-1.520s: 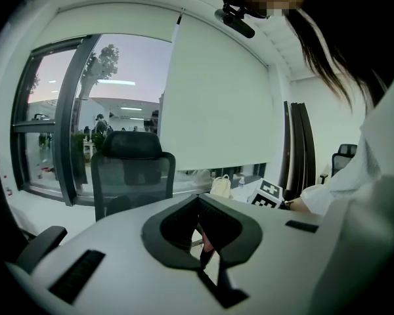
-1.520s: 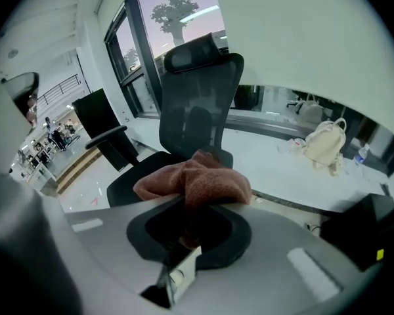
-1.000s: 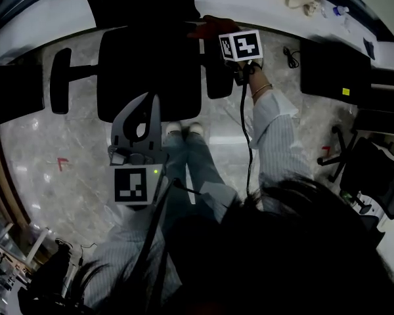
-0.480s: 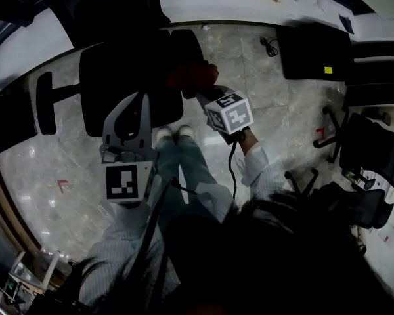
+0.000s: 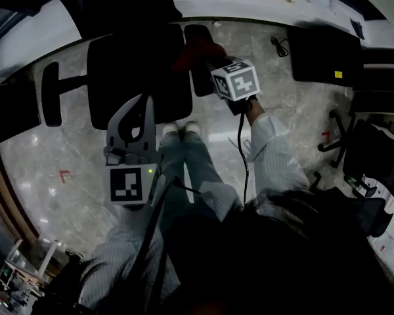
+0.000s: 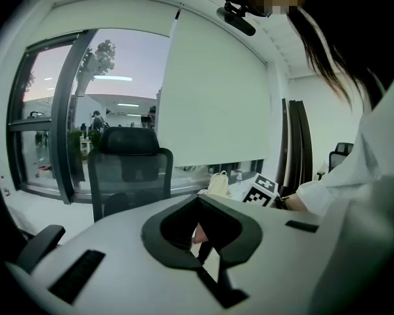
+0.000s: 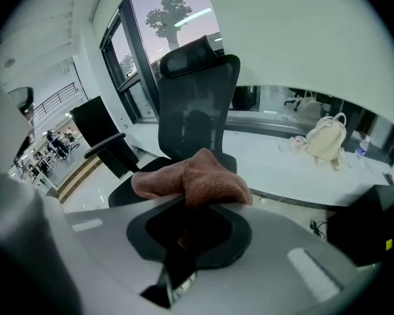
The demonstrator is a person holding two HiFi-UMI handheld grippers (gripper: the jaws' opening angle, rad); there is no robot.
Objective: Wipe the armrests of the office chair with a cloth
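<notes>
Above the office chair point(image 5: 138, 71), as the head view shows it, the right gripper point(image 5: 209, 63) reaches in over the nearer armrest point(image 5: 201, 84), its jaws pinching a reddish-brown cloth point(image 5: 196, 48). The cloth lies bunched over the far half of that armrest; whether it presses on the pad cannot be told from above. In the right gripper view the cloth spills out of the jaws in a soft fold. The chair's mesh backrest point(image 7: 197, 104) stands upright behind it, and the other armrest point(image 7: 105, 144) sits off to the left.

The left gripper point(image 5: 146, 100) is held over the near edge of the seat, well apart from both armrests. Its jaws are pressed together with nothing between them, and the left gripper view shows them closed as well.

The person's sleeved arm point(image 5: 269, 149) runs down from the right gripper, and two pale shoes point(image 5: 182, 130) stand on the marbled floor point(image 5: 65, 136) just before the seat. Beyond the chair a white surface point(image 7: 276, 169) carries a cream bag point(image 7: 325, 140) and a small bottle point(image 7: 362, 147). A black cable point(image 5: 276, 44) lies coiled on the floor
</notes>
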